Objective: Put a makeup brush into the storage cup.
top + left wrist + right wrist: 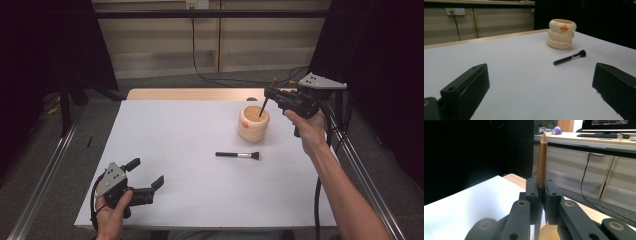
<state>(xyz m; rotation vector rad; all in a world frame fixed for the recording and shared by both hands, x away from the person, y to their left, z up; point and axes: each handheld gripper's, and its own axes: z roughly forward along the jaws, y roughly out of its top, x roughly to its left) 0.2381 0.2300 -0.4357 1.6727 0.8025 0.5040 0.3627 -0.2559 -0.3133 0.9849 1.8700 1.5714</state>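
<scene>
A cream holder of stacked rings [253, 123] [561, 33] stands at the table's far right. My right gripper [268, 93] [541, 187] hovers just above it, shut on a thin brush [263, 104]. The brush's lower end dips toward the holder's mouth. In the right gripper view its gold handle [541, 157] sticks up between the closed jaws, and the holder's rim [550, 233] shows below them. A black makeup brush [237, 155] [569, 58] lies flat on the white table, in front of the holder. My left gripper [146, 172] [540, 75] rests near the front left corner, open with nothing between its jaws.
The white table top [175, 140] has a wooden strip along its far edge. Metal rails run along both sides of the table. Cables trail across the floor behind it, and dark curtains hang at left and right.
</scene>
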